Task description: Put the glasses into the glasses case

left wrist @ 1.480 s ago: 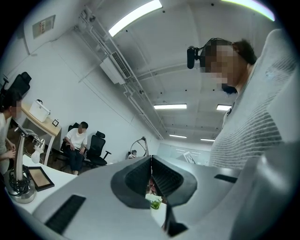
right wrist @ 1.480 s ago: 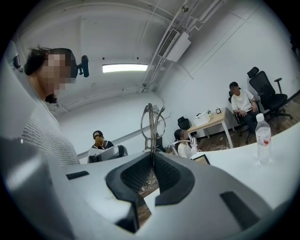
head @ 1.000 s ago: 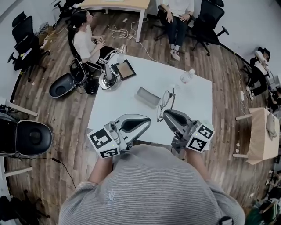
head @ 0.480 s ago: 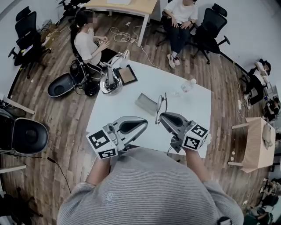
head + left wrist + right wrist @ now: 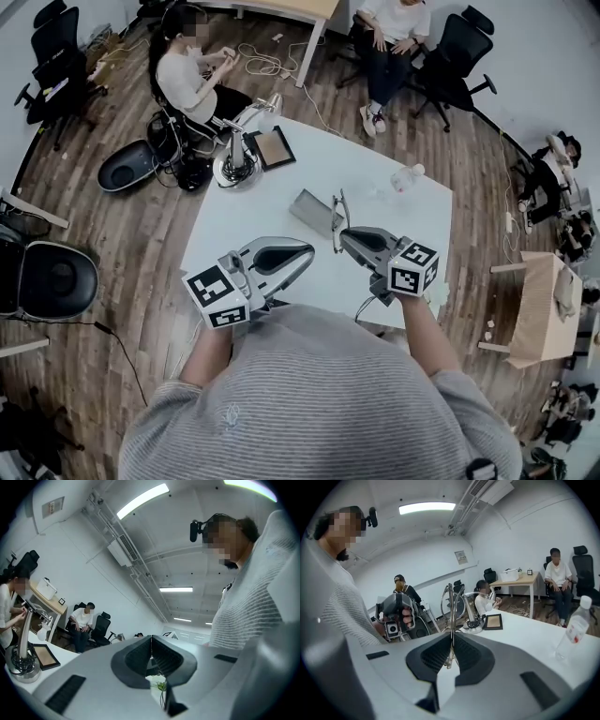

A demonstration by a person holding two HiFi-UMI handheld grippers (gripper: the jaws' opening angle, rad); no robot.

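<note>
Right gripper view — right gripper (image 5: 451,637) pinches the glasses (image 5: 453,602) by the thin frame, upright over the table (image 5: 398,230), just beside the glasses case (image 5: 312,212). Left gripper (image 5: 151,644) closed, empty. Risk: the glasses pivot in that narrow pinch, or shove the unsteadied case.

I find no word or number I can read. The marker cube (image 5: 217,298) on my left gripper (image 5: 312,249) and the one (image 5: 410,267) on my right gripper (image 5: 341,234) bear only black-and-white squares. The wall notice (image 5: 52,507) is too small to read.
</note>
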